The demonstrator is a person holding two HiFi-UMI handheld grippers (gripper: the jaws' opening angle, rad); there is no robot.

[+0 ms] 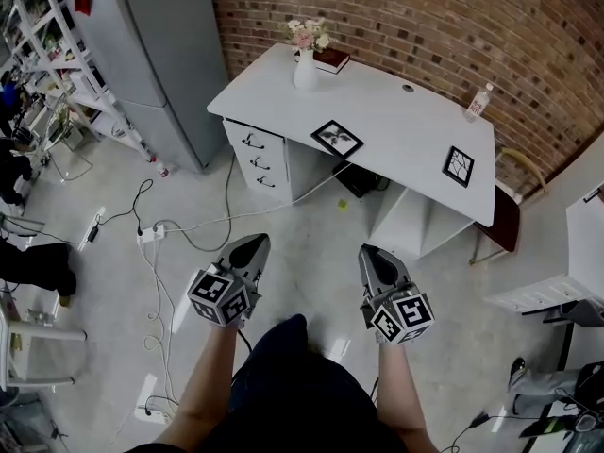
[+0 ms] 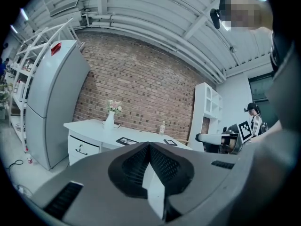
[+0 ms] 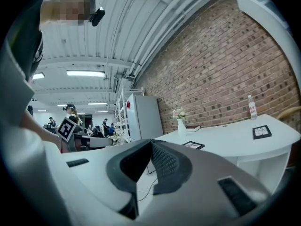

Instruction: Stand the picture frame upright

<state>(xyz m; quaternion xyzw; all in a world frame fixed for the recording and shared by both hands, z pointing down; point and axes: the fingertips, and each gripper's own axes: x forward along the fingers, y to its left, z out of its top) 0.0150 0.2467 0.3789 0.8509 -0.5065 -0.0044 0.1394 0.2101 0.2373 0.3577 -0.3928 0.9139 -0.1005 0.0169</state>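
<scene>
Claws: my left claw (image 1: pixel 255 242) and right claw (image 1: pixel 368 251) are pressed together, empty, well short of the white worktop (image 1: pixel 406 111).
Frame: black square picture frame (image 1: pixel 337 138) lies flat, face up, near the worktop's front edge; a second black frame (image 1: pixel 459 166) lies flat further right.
Axis: square, neither side longer; corners sit diamond-wise to the edge.
Approach: I'd step in, spread one claw, pinch an edge, tip it up.
</scene>
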